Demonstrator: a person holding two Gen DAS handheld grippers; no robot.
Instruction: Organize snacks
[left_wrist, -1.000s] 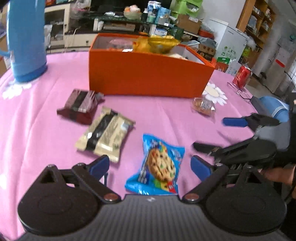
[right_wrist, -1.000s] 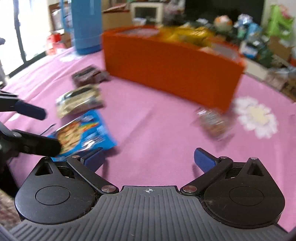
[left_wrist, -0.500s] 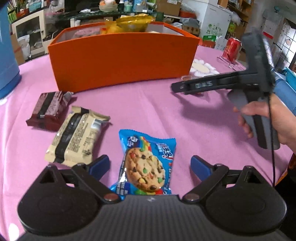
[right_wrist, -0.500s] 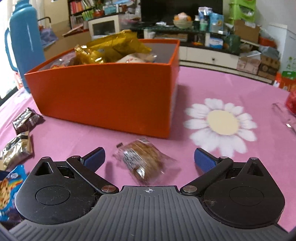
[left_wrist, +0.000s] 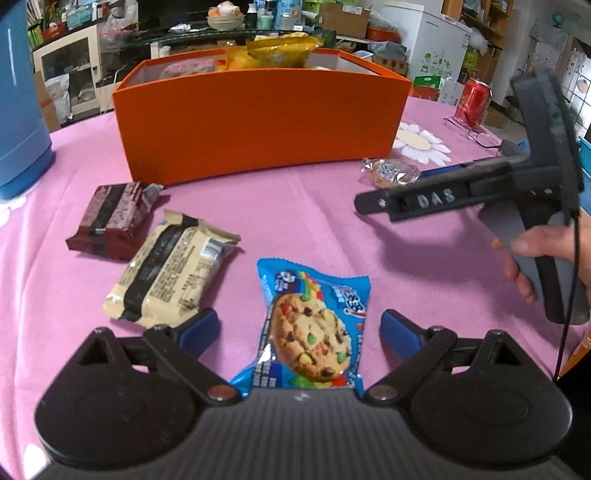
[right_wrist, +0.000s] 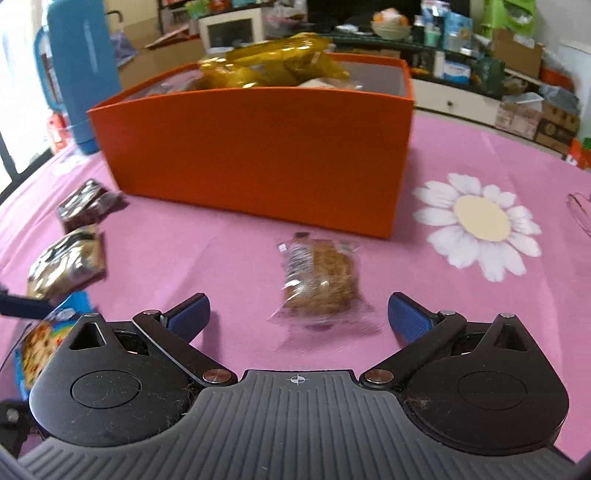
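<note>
An orange box (left_wrist: 258, 118) holding yellow snack bags stands on the pink tablecloth. In front of it lie a dark red packet (left_wrist: 110, 218), a cream packet (left_wrist: 170, 273) and a blue cookie packet (left_wrist: 310, 325). My left gripper (left_wrist: 299, 328) is open, its blue pads either side of the cookie packet without touching it. A clear-wrapped brown cake (right_wrist: 317, 277) lies near the orange box (right_wrist: 258, 155) at its right end. My right gripper (right_wrist: 299, 314) is open and hovers just short of that cake. It also shows in the left wrist view as the right gripper (left_wrist: 391, 192), held by a hand (left_wrist: 546, 254).
A tall blue thermos (left_wrist: 18, 110) stands at the far left of the table. A red can (left_wrist: 474, 99) and a pair of glasses (left_wrist: 476, 133) sit at the far right. Shelves, cartons and a white fridge crowd the room behind.
The right gripper swung right from the cookie packet to face the brown cake, then drew nearer to it. The left gripper turned and came down closer over the cookie packet.
</note>
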